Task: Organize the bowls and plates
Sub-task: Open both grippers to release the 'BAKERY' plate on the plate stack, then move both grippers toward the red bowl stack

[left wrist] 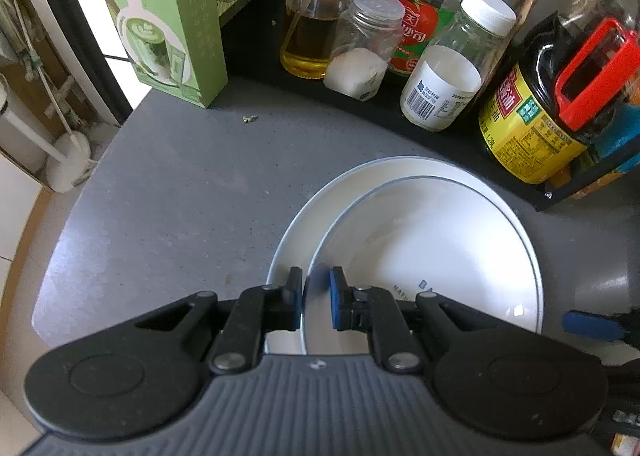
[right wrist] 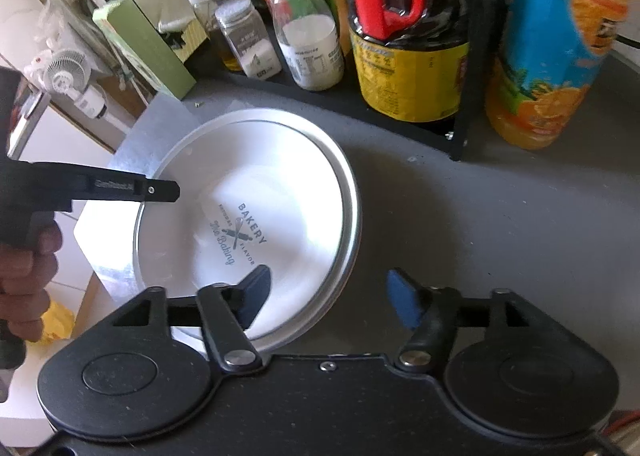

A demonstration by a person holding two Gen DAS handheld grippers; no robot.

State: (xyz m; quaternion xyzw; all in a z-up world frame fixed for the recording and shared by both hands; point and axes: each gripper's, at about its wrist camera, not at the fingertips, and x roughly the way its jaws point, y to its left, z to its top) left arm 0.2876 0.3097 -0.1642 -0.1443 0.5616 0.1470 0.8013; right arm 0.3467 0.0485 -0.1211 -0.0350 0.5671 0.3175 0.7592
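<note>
A white plate with a printed bakery logo (left wrist: 432,248) (right wrist: 256,196) rests inside a larger white plate (left wrist: 304,228) (right wrist: 352,216) on the grey counter. My left gripper (left wrist: 316,298) straddles the near rim of the upper plate, one finger outside and one inside, with a narrow gap; whether the pads press the rim is unclear. The left gripper also shows in the right wrist view (right wrist: 164,190) at the plates' left edge. My right gripper (right wrist: 328,296) is open and empty, its left finger (right wrist: 256,292) over the plates' near edge, its right finger over bare counter.
A black rack (left wrist: 400,112) holds oil, salt, sauce and soy bottles just behind the plates. A green matcha latte box (left wrist: 168,16) stands at the back left. An orange juice bottle (right wrist: 552,48) stands right of the rack. The counter's edge drops off at left.
</note>
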